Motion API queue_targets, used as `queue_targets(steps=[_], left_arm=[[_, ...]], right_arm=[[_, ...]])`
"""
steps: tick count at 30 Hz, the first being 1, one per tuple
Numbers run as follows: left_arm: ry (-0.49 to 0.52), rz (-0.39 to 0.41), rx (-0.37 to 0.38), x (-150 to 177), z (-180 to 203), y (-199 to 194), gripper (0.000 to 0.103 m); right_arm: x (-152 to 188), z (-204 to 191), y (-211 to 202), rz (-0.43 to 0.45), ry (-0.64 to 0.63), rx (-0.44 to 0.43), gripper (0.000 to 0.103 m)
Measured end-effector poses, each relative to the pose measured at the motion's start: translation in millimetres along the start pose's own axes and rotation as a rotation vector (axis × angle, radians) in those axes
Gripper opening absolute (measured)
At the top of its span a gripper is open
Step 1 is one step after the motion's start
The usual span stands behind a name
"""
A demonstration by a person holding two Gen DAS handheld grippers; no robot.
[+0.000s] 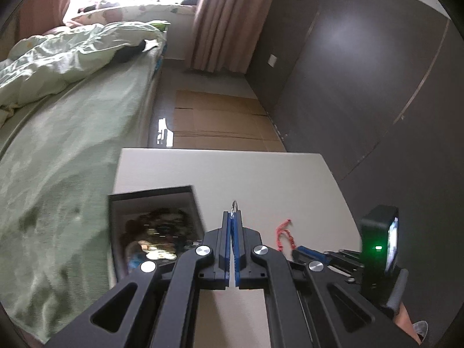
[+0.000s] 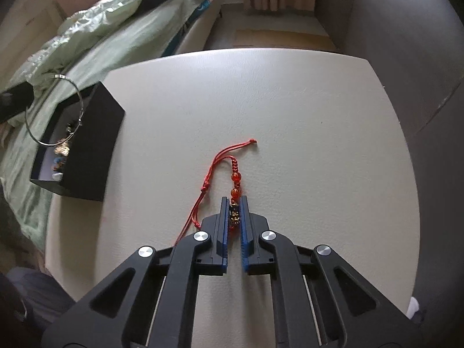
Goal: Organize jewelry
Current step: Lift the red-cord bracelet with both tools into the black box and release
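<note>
My left gripper is shut on a thin silver bangle, held in the air beside the black jewelry box. In the right wrist view the bangle hangs as a full ring over the open box, which holds several pieces. My right gripper is shut on the dark bead of a red cord bracelet lying on the white table. The bracelet's cord also shows in the left wrist view, next to the right gripper.
A bed with green bedding runs along the table's left side, close behind the box. A dark wall stands to the right. Flattened cardboard lies on the floor beyond the table.
</note>
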State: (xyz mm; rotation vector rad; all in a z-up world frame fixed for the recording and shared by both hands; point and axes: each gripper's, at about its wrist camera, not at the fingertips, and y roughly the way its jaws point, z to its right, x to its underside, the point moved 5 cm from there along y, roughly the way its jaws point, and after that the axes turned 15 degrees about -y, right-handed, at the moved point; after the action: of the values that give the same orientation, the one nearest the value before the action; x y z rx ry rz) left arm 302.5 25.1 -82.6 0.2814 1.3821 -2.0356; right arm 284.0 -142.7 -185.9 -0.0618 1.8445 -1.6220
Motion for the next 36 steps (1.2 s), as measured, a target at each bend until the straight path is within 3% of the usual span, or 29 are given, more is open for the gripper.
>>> queue_targets(steps=[13,21,27,32,36], left_arm=[[-0.106,0.027,-0.043,-20.4,-62.7,-22.8,0.000],[-0.116,0.044,-0.127,-22.2,-82.2,-15.4,0.000],[-0.164,0.026,-0.081,-26.1,-87.3,-13.5,0.002],[-0.190,0.052,-0.058,-32.0,-90.3,-22.5,0.033],[-0.202,0.066,-0.066,-36.1,-96.9,-27.6,0.037]], right_arm=[[-13.4,-2.8,-53.0,0.167,0.044,-0.046,0.008],[-22.9,-22.8,-68.9,0.223,0.023,-0.077,0.008],[-25.9,-33.7,-66.2,0.222,0.014,-0.095,0.008],[-30.1,-41.1,-71.6,0.236,0.007,-0.115,0.008],[-42.5,-51.4,-82.1,0.259,-0.018,-0.124,0.008]])
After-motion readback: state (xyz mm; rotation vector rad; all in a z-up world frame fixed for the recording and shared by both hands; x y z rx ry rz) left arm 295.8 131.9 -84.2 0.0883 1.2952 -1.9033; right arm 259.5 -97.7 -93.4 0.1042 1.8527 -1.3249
